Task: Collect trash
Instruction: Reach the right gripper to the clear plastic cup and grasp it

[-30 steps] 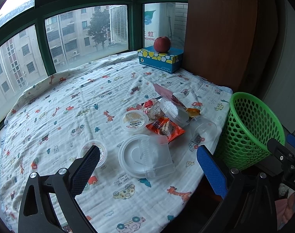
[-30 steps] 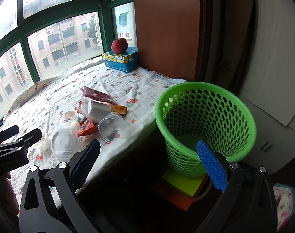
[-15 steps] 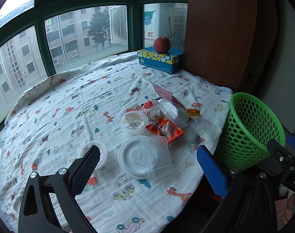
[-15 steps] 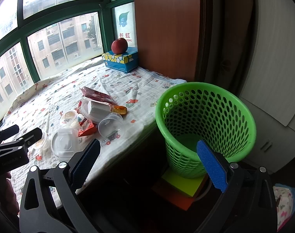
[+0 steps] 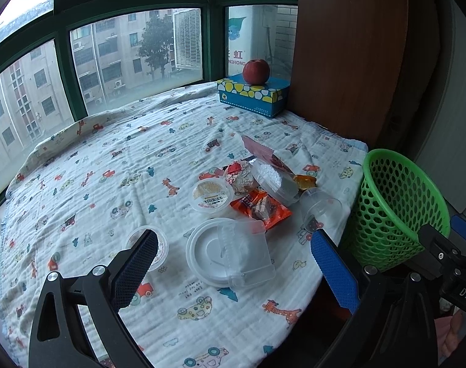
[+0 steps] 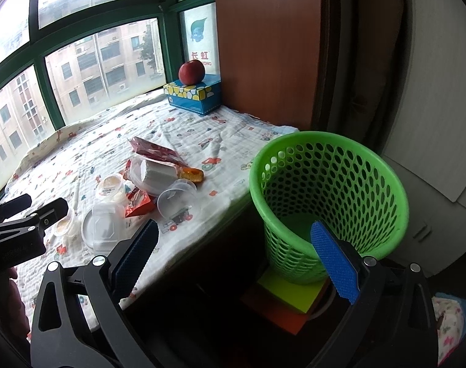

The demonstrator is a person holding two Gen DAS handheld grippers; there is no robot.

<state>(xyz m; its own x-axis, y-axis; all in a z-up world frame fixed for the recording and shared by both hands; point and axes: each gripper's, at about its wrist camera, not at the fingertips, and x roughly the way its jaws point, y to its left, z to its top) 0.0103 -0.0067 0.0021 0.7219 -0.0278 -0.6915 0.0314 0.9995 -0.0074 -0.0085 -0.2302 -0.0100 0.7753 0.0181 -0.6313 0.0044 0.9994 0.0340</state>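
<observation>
While both our grippers gape wide and empty, the left gripper (image 5: 233, 263) hovers over the trash (image 5: 251, 190) heaped on the patterned cloth (image 5: 110, 165), just beside the green basket (image 6: 328, 196). Our right gripper (image 6: 233, 251) hangs above the gap between the cloth's edge and that basket.

home | bay window (image 5: 131, 61) (apartment blocks outside) | cartoon-print blanket (image 5: 110, 165)

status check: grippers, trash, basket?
Left gripper open, empty, over the clear lidded container. Right gripper open, empty, near green basket. Trash pile uncollected; path clear.
</observation>
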